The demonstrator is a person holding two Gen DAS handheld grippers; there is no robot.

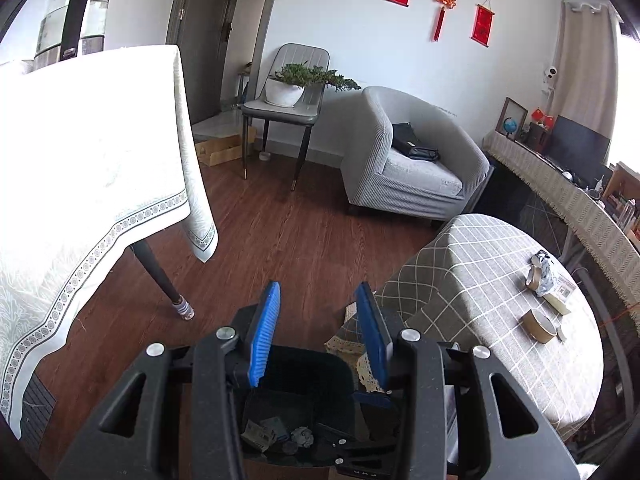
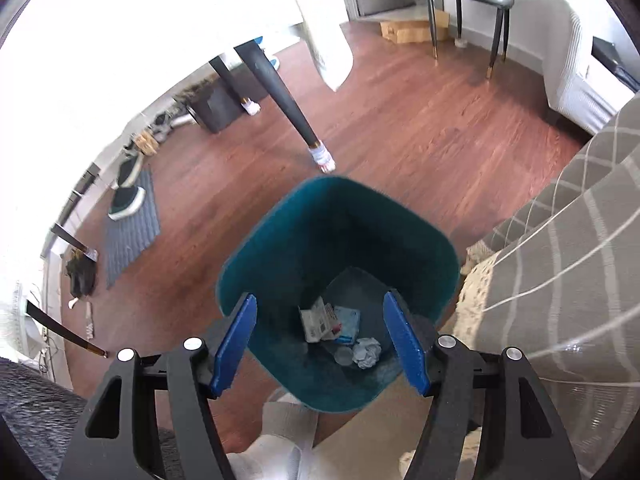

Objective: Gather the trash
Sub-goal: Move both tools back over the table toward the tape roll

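Observation:
A dark teal trash bin (image 2: 280, 248) stands on the wooden floor beside the low checked-cloth table (image 2: 568, 280). Inside it lie a small white carton (image 2: 316, 320), a blue packet (image 2: 348, 320) and a crumpled paper ball (image 2: 368, 352). My right gripper (image 2: 320, 340) is open and empty, directly above the bin's mouth. My left gripper (image 1: 320, 328) is open and empty, also above the bin (image 1: 304, 376), where the trash shows below (image 1: 276, 432). On the checked table (image 1: 480, 280) lie a crumpled silver wrapper (image 1: 544, 276), a tape roll (image 1: 538, 324) and a small box (image 1: 560, 292).
A table with a white cloth (image 1: 100, 168) and dark legs (image 2: 288, 96) stands to the left. A grey armchair (image 1: 416, 160) and a chair with a potted plant (image 1: 288, 88) stand at the back. Shoes and a mat (image 2: 132, 216) lie at left. A socked foot (image 2: 280, 440) is below.

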